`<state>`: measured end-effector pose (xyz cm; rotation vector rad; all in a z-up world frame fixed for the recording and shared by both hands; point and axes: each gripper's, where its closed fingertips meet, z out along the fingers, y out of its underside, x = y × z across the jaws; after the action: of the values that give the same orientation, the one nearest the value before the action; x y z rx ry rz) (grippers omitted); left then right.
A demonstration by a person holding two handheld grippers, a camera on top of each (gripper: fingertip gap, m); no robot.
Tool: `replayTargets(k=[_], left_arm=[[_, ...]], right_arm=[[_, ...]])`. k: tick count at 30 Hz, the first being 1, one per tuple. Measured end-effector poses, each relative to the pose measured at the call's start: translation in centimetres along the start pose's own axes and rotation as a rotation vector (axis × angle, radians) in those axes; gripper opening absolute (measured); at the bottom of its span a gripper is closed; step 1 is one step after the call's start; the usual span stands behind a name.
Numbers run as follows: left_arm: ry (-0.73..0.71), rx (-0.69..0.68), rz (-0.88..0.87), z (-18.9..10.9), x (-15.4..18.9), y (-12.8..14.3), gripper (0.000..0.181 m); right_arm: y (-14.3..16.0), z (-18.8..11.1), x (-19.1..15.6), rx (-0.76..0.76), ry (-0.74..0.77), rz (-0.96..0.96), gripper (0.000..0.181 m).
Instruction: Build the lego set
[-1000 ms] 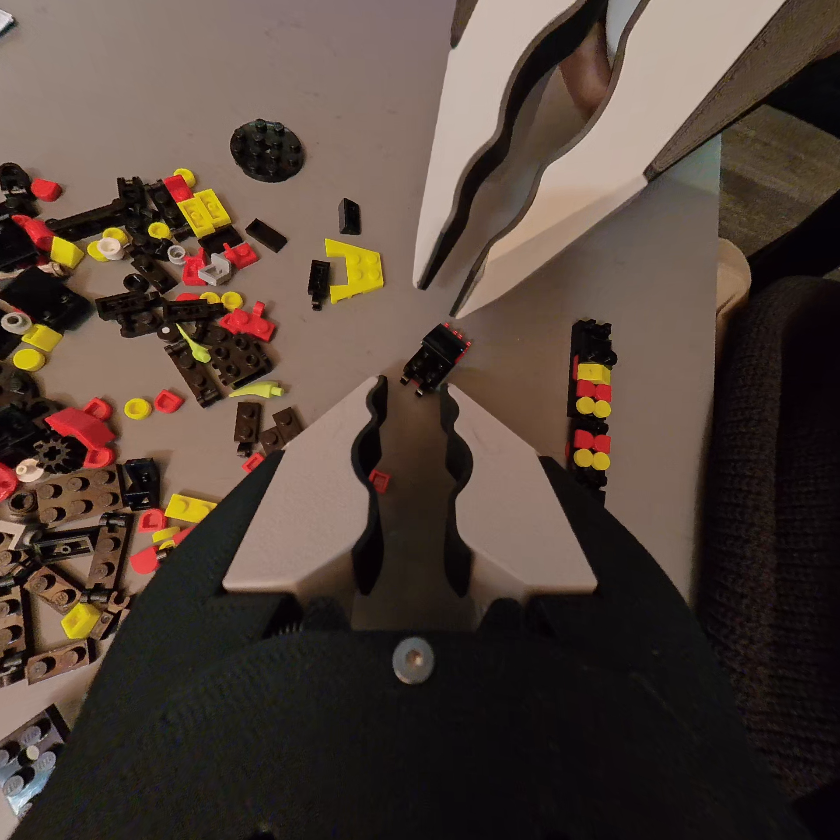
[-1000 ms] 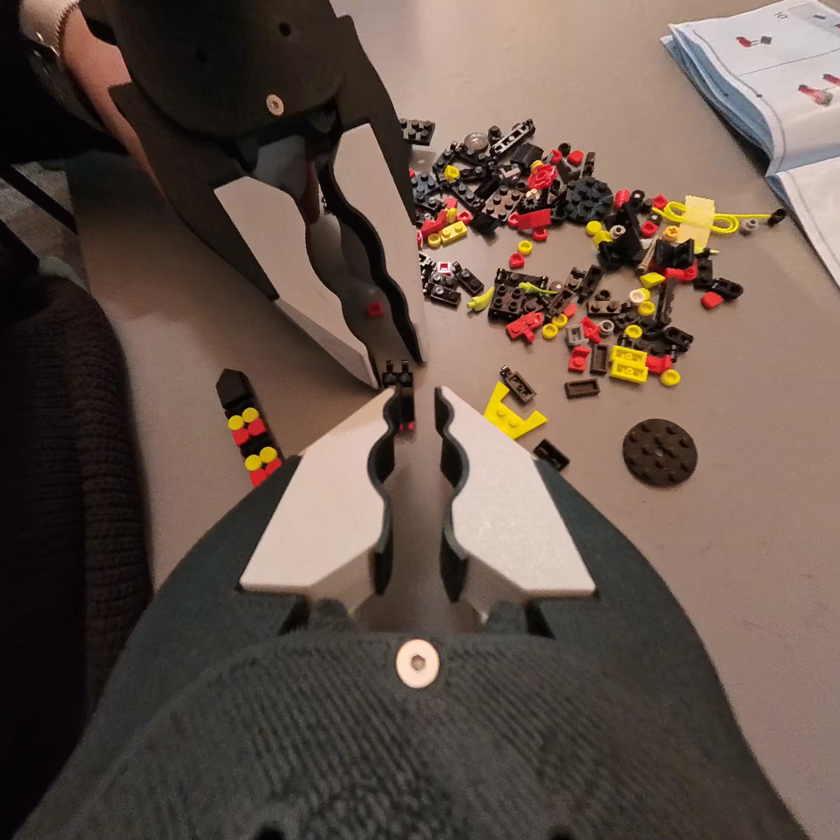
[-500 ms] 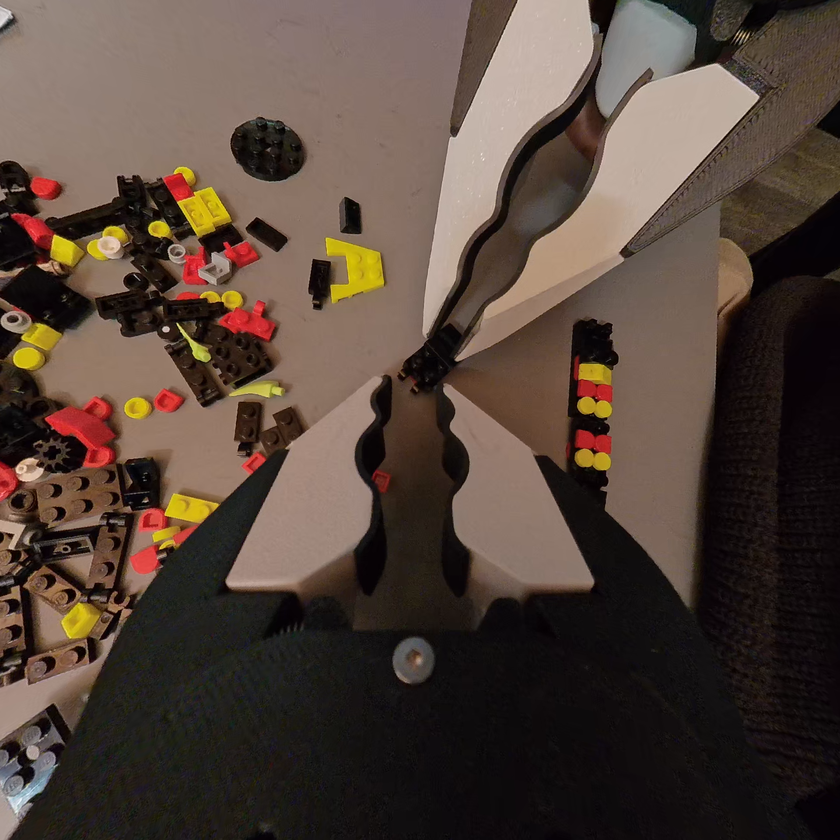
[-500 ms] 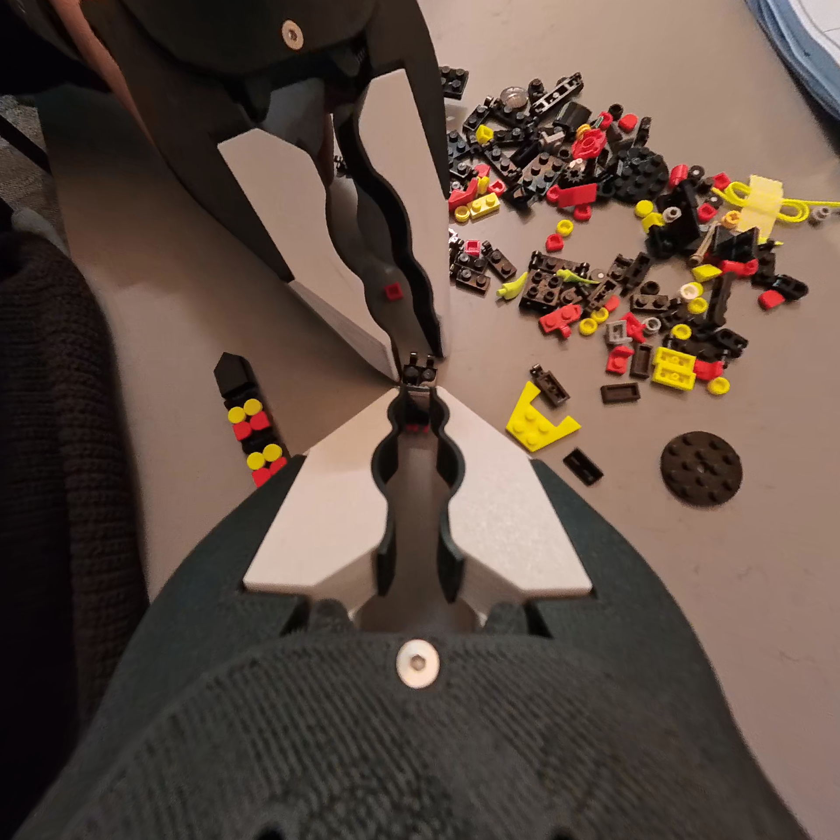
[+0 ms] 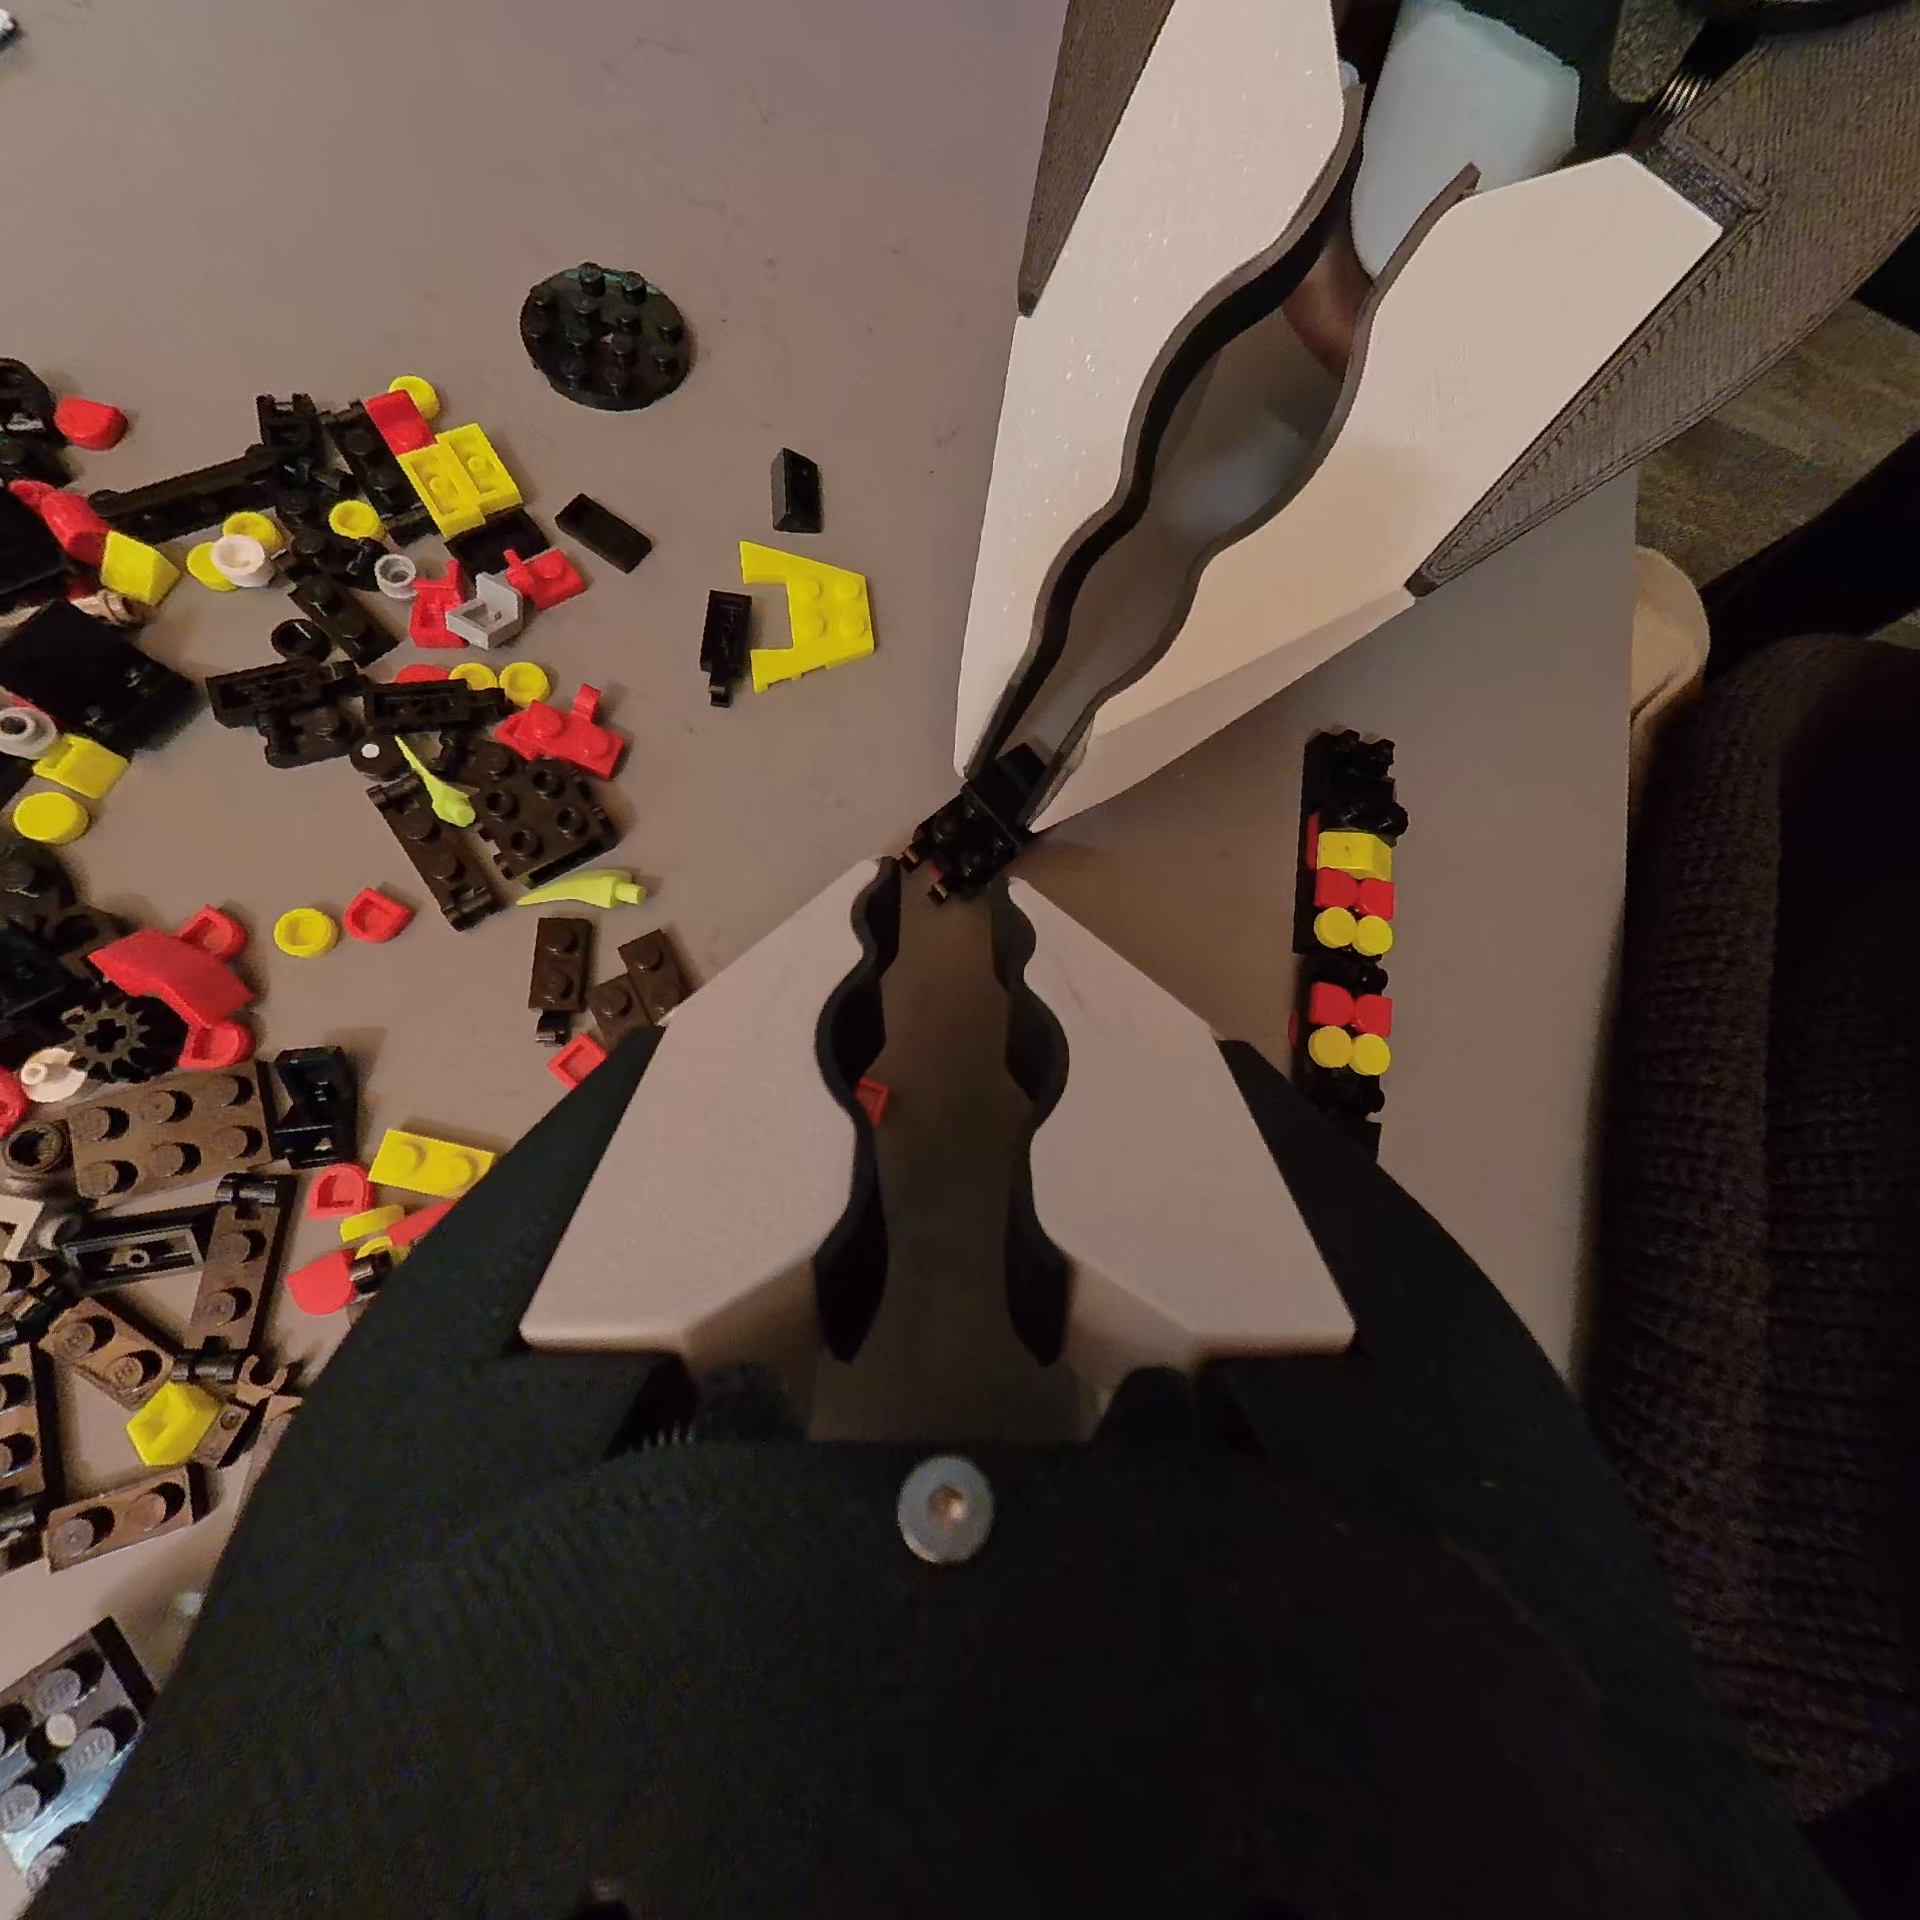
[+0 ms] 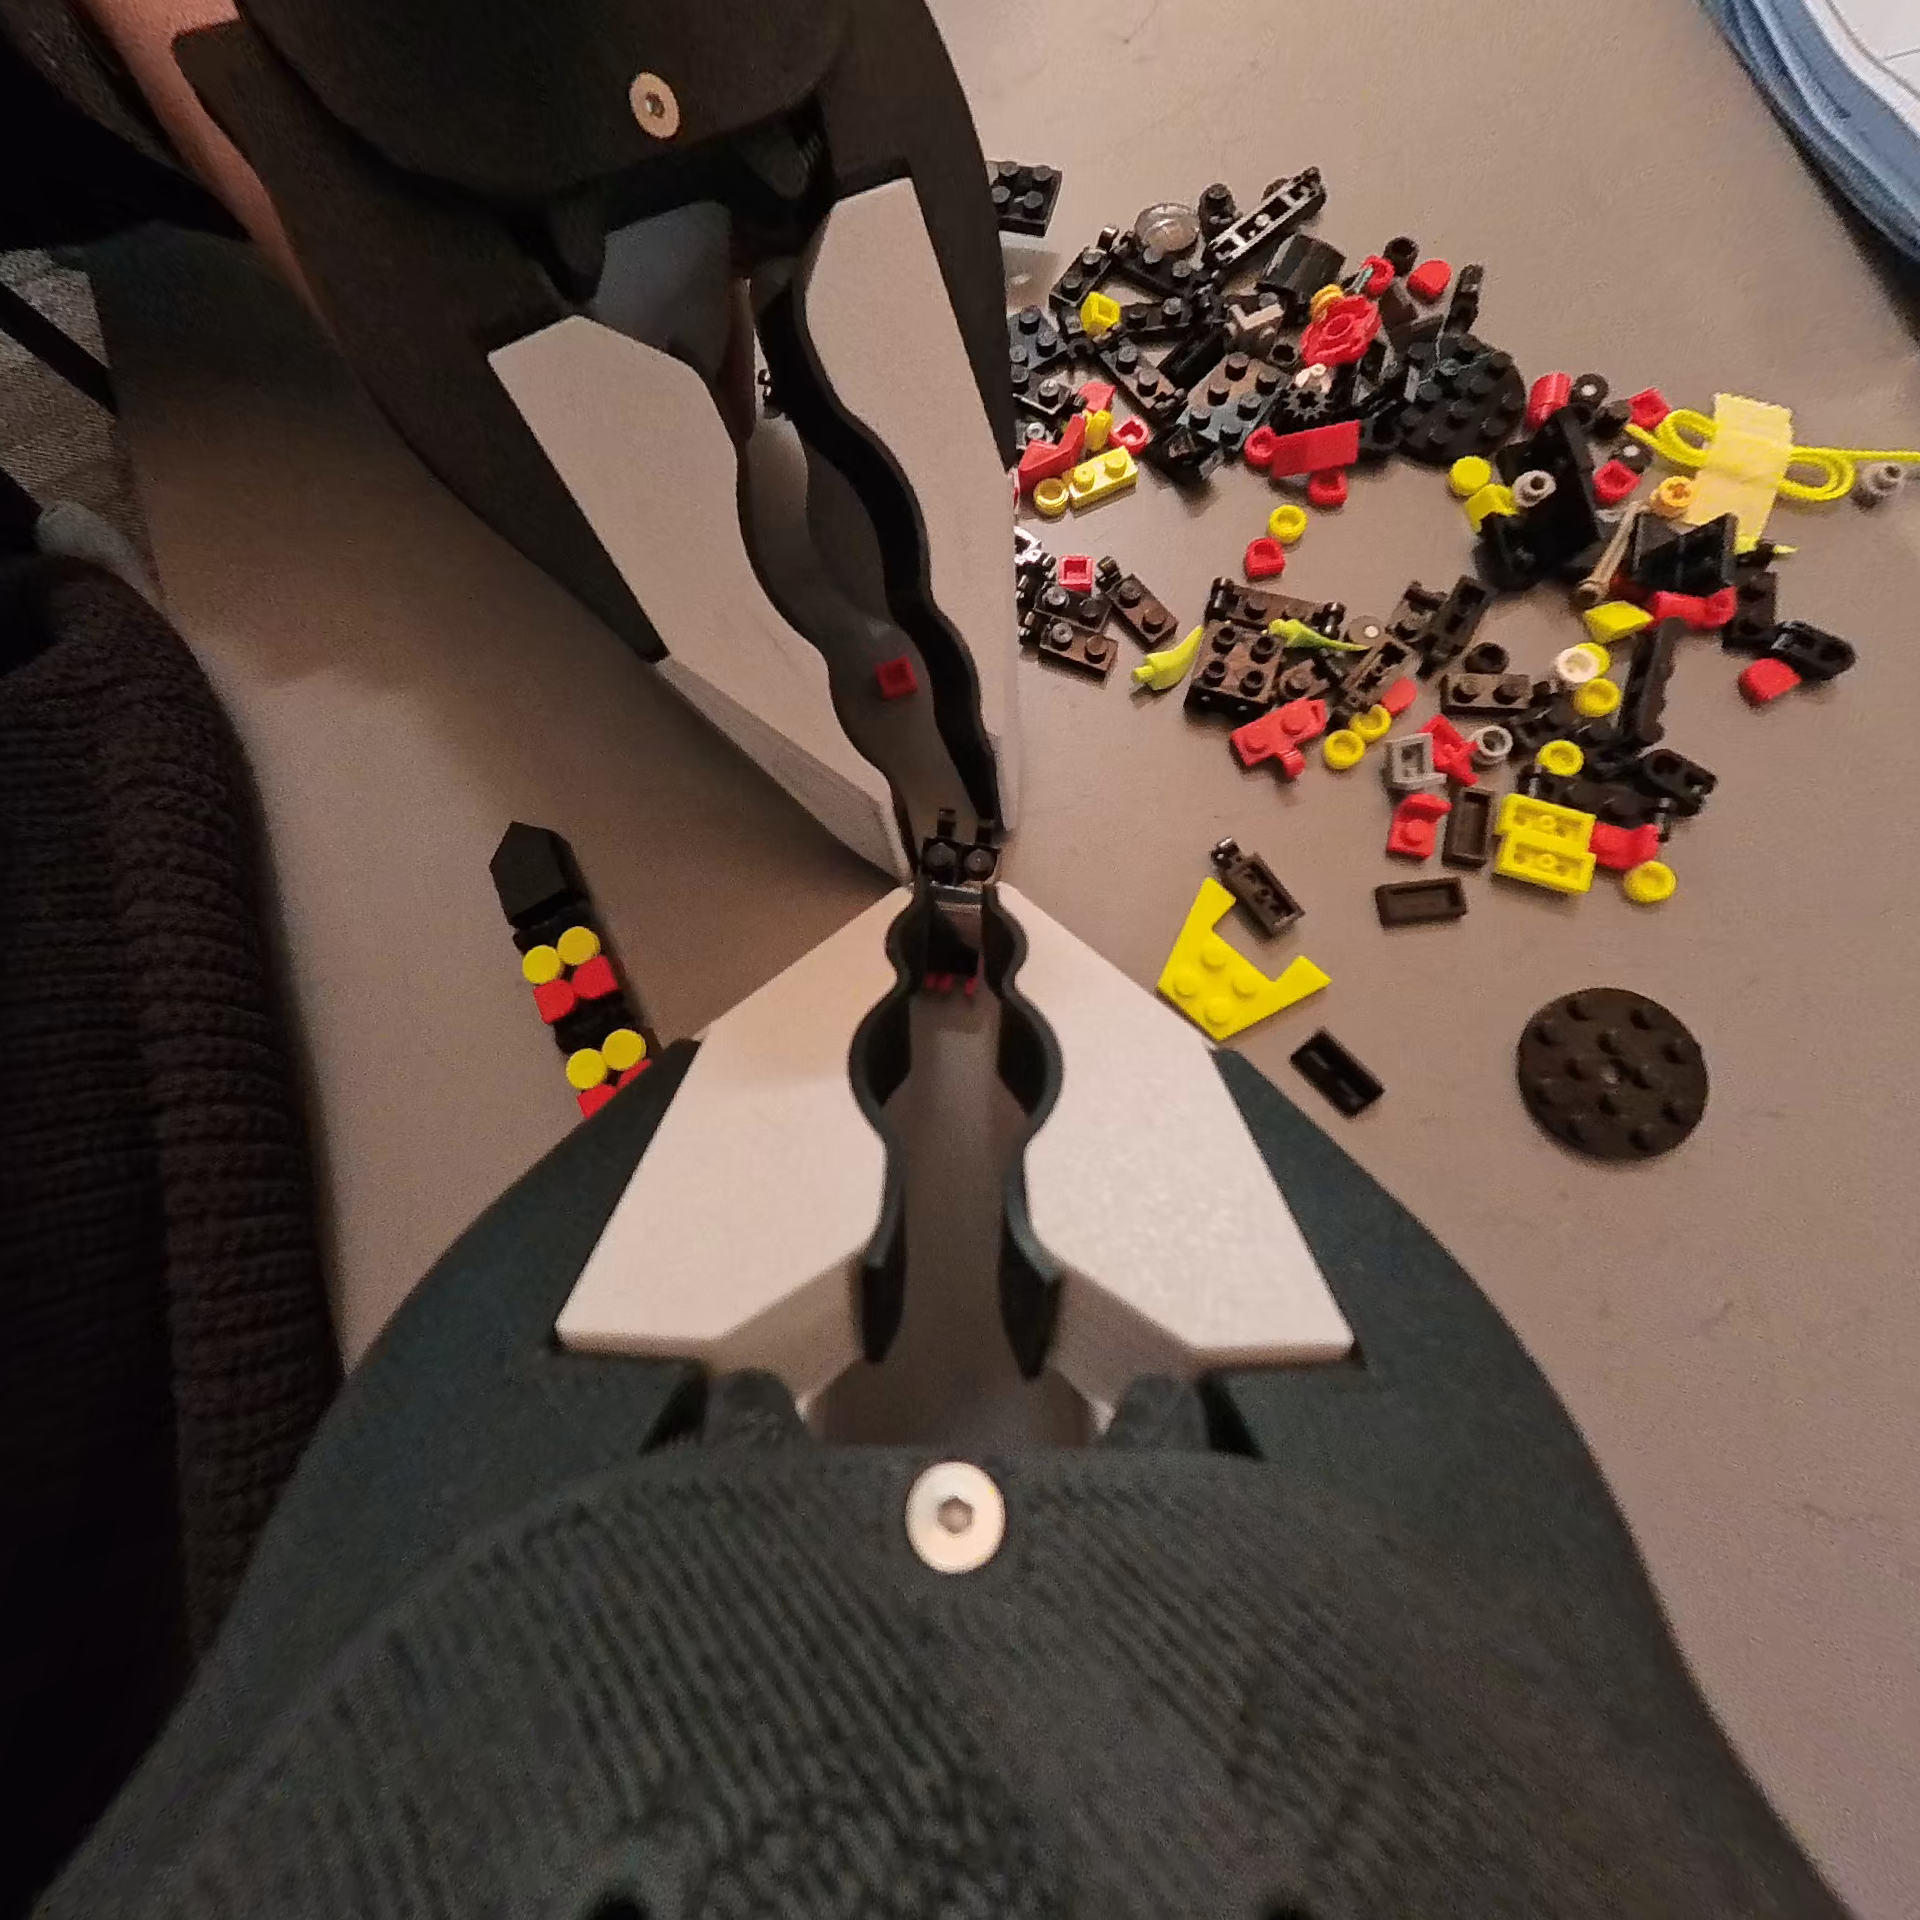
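Note:
A small black assembly with red bits (image 5: 971, 836) sits at the middle of the table. My right gripper (image 6: 951, 896) is shut on it (image 6: 954, 920); in the left wrist view it comes down from above (image 5: 1013, 774). My left gripper (image 5: 951, 883) is open, its tips right at the assembly's near end; it shows in the right wrist view (image 6: 961, 831) from the top. A tiny red tile (image 5: 871, 1101) lies on the table between the left fingers. A built black strip with red and yellow studs (image 5: 1345, 935) lies beside us, also in the right wrist view (image 6: 571, 966).
A pile of loose black, red and yellow pieces (image 5: 312, 727) (image 6: 1455, 520) spreads over the grey table. A yellow wedge plate (image 6: 1231, 971) and a round black plate (image 6: 1610, 1070) lie apart. An instruction booklet (image 6: 1849, 104) is far right. A dark knit garment (image 5: 1766, 1143) borders the table edge. My two grippers' fingertips are within a few centimetres of each other.
My right gripper came down from above the table, closed on the small black assembly and holds it at my left gripper's tips. The left gripper stayed open and in place.

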<state>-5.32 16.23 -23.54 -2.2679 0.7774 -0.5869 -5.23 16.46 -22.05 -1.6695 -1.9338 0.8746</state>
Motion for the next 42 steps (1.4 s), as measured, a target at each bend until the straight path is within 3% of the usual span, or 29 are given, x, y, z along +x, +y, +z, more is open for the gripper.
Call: replayTargets(k=[20,34,42], left_arm=[[0.003,-0.001,-0.002,0.0,0.1,0.0,0.014],[0.009,-0.001,-0.002,0.0,0.2,0.0,0.014],[0.012,0.000,-0.006,0.0,0.2,0.0,0.014]], right_arm=[[0.5,-0.1,-0.2,-0.047,0.102,-0.118,0.014],[-0.2,-0.4,0.1,-0.009,0.102,-0.102,0.011],[0.6,-1.3,0.0,-0.015,0.111,-0.075,0.022]])
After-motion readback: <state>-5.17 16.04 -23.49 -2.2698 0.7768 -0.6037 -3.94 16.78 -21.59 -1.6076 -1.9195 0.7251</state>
